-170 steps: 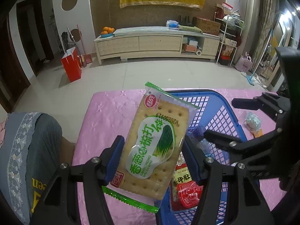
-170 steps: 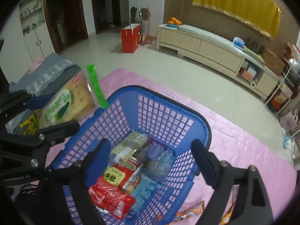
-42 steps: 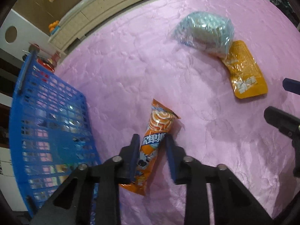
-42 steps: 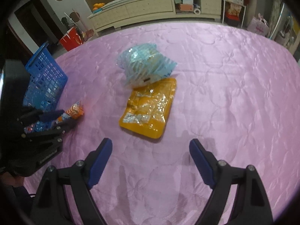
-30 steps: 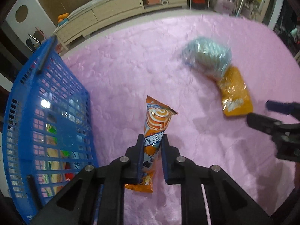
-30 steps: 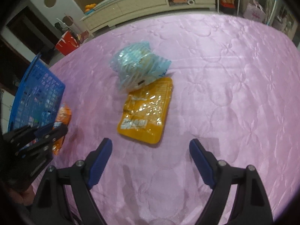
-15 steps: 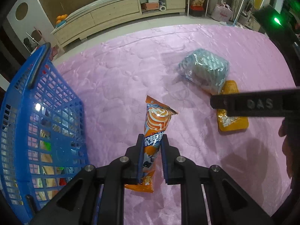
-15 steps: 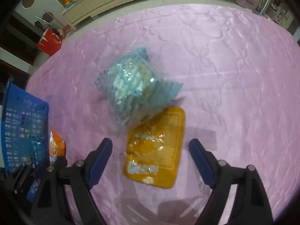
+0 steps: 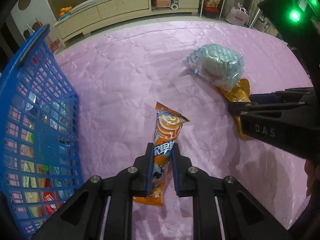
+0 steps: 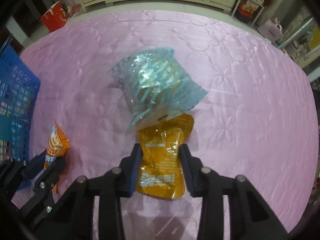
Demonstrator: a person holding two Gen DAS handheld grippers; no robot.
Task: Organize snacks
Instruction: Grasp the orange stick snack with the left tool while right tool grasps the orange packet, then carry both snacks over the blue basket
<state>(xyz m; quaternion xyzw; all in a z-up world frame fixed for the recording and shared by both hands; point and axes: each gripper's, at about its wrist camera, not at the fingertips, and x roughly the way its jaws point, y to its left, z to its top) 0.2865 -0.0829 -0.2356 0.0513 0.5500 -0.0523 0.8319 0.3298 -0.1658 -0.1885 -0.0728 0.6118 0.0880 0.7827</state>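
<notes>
L gripper [image 9: 161, 165]: fingers narrow, clamped on long orange foil snack stick [image 9: 164, 140] beside blue plastic mesh basket [image 9: 30, 108]. R gripper [image 10: 160, 167]: fingers partly open, straddling flat yellow foil pouch [image 10: 163, 160] mid pink quilted tablecloth [image 10: 240, 80].

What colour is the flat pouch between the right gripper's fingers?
Golden yellow pouch, with a pale label; the right wrist view shows it best.
</notes>
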